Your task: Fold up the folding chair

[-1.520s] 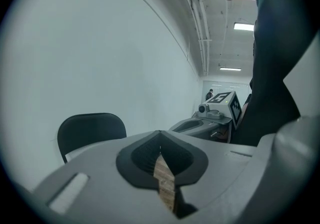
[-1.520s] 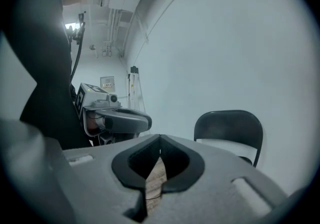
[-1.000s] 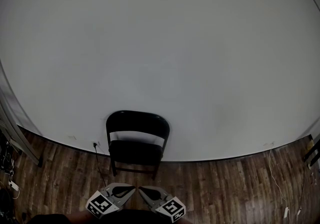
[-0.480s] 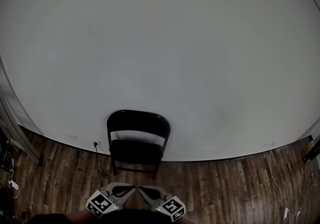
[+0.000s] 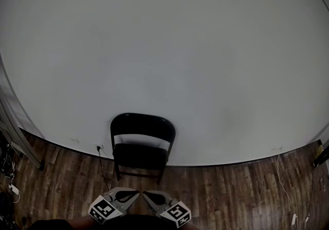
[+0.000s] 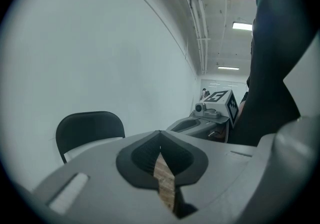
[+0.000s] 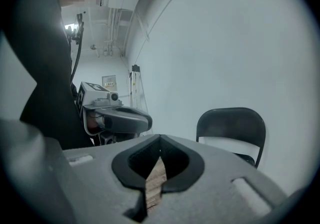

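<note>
Holding both tongs shut and empty here. Left tongs (image 6: pixel 160 133): jaws pressed together, nothing between them. Right tongs (image 7: pixel 160 139): same, jaws closed on nothing.

Black metal-framed folding chair (image 5: pixel 142 144) is unfolded and upright on the dark wooden plank floor (image 5: pixel 226 193). Its backrest is against the plain white wall (image 5: pixel 169 59) and its seat faces us.

We have both tongs in front of the chair, well apart from it, and neither touches it. Their tips point toward the chair and nearly meet each other, left tongs toward the chair's left side and right tongs just beside them.

Thin black cable (image 5: pixel 101 164) comes off the wall just left of the chair and runs down onto the floor near its left legs. Thin white cable (image 5: pixel 284 188) lies on the floor well to the right of the chair.
</note>
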Available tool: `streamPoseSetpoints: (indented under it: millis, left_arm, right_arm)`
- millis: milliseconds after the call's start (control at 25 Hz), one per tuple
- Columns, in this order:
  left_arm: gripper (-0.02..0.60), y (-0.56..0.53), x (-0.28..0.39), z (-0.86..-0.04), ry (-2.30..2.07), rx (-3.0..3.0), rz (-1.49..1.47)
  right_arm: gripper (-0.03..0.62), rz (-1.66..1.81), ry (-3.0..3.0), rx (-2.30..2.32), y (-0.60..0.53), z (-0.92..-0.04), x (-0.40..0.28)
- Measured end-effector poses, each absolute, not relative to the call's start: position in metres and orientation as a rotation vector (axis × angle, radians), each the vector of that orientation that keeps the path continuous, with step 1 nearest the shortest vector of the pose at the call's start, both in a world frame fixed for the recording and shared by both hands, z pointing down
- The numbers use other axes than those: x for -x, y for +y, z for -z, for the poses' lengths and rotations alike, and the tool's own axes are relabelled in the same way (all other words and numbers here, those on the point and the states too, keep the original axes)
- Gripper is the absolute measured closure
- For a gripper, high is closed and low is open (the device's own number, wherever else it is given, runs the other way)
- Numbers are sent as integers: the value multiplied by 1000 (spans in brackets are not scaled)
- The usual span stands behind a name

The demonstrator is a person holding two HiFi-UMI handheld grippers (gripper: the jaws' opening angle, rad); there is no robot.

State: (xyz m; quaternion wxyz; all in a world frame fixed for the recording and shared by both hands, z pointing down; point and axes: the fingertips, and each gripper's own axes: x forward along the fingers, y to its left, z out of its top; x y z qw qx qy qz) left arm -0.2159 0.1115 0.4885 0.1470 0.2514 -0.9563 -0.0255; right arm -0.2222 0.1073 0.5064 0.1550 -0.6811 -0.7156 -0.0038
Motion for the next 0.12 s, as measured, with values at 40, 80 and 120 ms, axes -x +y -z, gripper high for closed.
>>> streamPoseSetpoints:
  millis: [40, 80, 120]
  left_arm:
    - [580, 112, 216, -488, -2746, -724, 80]
    - [580, 113, 217, -488, -2741, -724, 84]
    - [580, 114, 218, -488, -2737, -723, 87]
  right_arm:
    - [592, 10, -2049, 1950, 109, -506, 223]
    - [592, 9, -2048, 1949, 110, -507, 224]
    - [592, 8, -2046, 1948, 111, -507, 225]
